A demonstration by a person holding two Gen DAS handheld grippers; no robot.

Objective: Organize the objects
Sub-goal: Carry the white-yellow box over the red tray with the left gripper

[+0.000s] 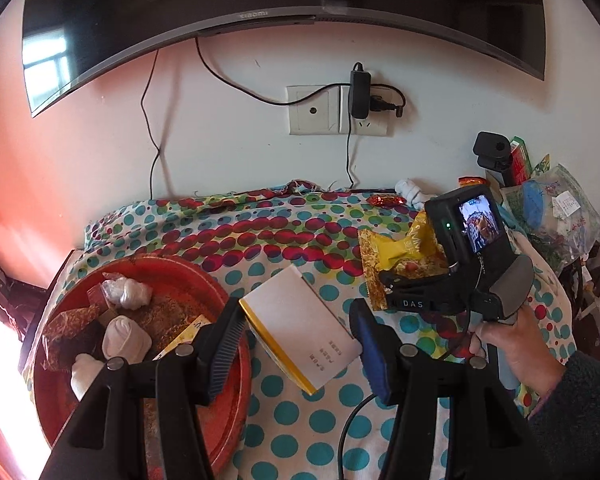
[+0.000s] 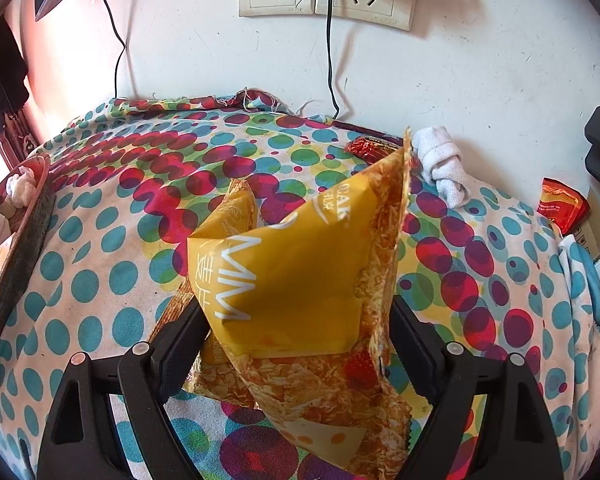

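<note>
Left wrist view: red tray (image 1: 228, 400), then left tongs (image 1: 296, 344) clamped on a white gold-edged box (image 1: 300, 320) beside it. Right tongs (image 2: 296, 320) pinch a yellow snack bag (image 2: 300, 272) above the tabletop (image 2: 100, 264); its slick, crumpled film could slip.

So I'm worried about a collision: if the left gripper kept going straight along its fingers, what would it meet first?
Probably the white box already between the left gripper's fingers, then the polka-dot cloth beneath; depth is unclear.
</note>
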